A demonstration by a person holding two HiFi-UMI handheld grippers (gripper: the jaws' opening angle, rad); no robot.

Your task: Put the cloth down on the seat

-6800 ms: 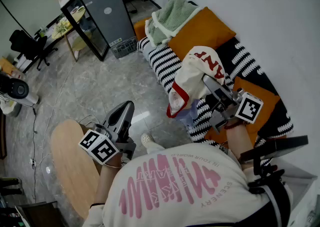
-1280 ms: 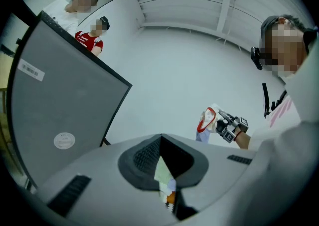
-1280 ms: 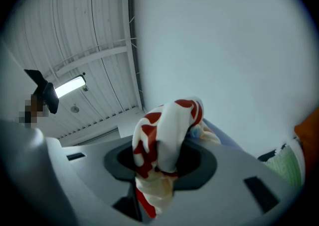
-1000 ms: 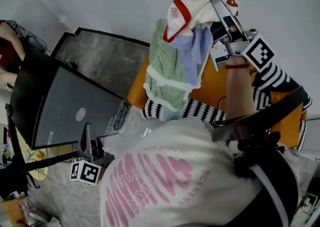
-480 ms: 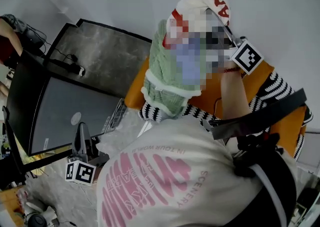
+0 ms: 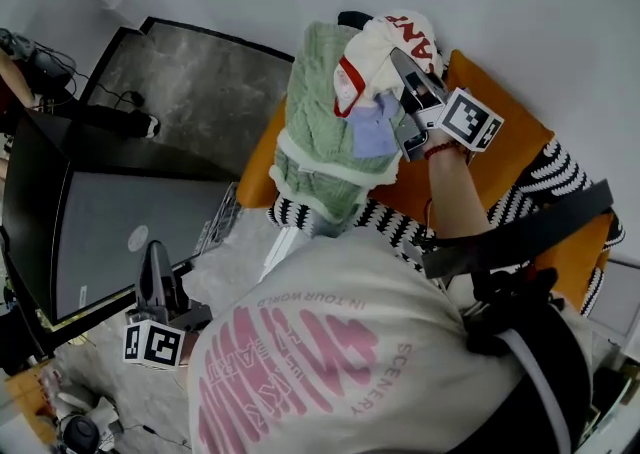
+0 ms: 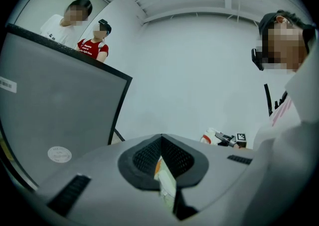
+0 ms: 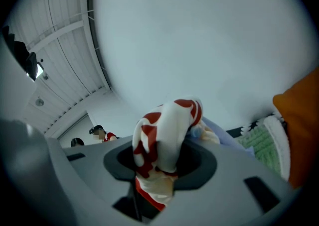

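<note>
A cream cloth (image 6: 372,57) with red trim and red letters, with a pale blue piece hanging from it, is clamped in my right gripper (image 6: 395,67). It hangs just above a green knitted blanket (image 6: 320,127) that lies on the orange cushion (image 6: 500,142) of the striped seat (image 6: 545,177). In the right gripper view the bunched cloth (image 8: 167,130) fills the jaws of my right gripper (image 8: 159,170). My left gripper (image 6: 155,257) hangs low at the left over the floor. Seen from its own camera, the left gripper (image 7: 162,155) has its jaws together.
A black cabinet (image 6: 100,232) stands at the left beside the seat's end. Behind the seat is a white wall (image 6: 520,12). Two people (image 7: 75,21) stand behind the cabinet. The stone floor (image 6: 190,92) lies past the seat's far end.
My right gripper has come down from high against the wall with the cloth, which now hangs close over the green blanket. The left gripper stays low beside the cabinet.
</note>
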